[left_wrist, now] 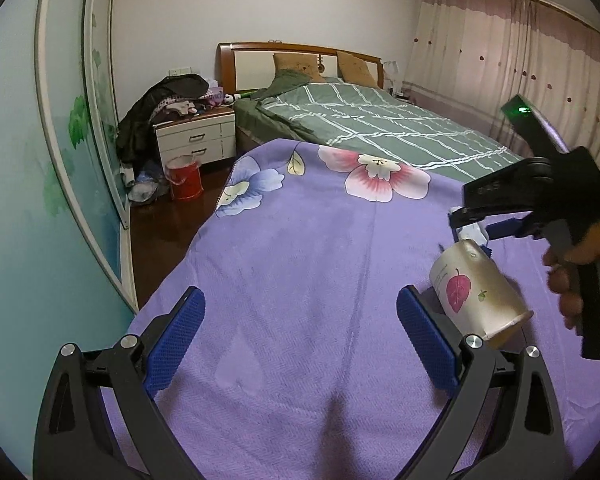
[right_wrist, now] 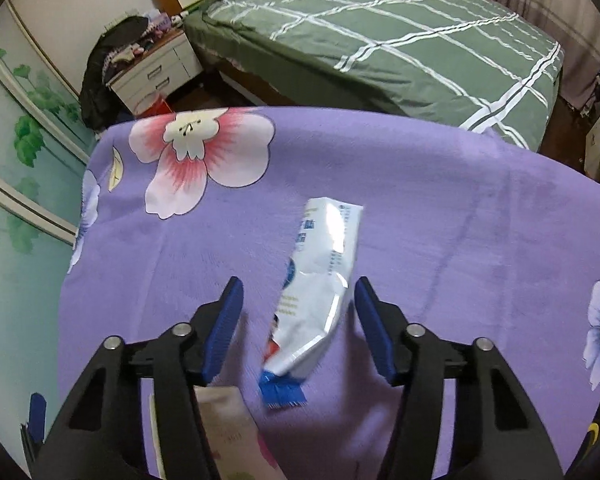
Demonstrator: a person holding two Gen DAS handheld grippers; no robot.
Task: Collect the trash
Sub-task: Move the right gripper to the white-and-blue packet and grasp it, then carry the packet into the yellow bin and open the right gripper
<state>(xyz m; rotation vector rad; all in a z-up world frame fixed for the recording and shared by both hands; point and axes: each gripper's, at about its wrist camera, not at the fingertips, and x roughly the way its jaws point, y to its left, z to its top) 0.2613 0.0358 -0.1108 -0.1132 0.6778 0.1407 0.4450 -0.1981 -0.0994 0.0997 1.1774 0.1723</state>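
Trash sits on a purple floral blanket [right_wrist: 440,220] over a raised surface whose far edge drops to dark wood floor [left_wrist: 168,224]. Most of the cloth is bare; open room runs left and far of the items. Beyond the far edge: green plaid bed [right_wrist: 380,32], white nightstand [left_wrist: 198,142] heaped with clothes, red bin [left_wrist: 185,178] on the floor beside it.

Paper cup [left_wrist: 474,288], leaf print, lies on its side at the near right, rim toward the near edge; in the right wrist view it is mostly hidden under the gripper body.

White-and-blue wrapper [right_wrist: 320,280] lies between the spread fingers of the right gripper [right_wrist: 298,292]; neither pad touches it. Motion-blurred, print unreadable.

Left gripper [left_wrist: 300,316] is spread wide over bare cloth, nothing between its pads; right pad is just beside the cup, contact unclear.
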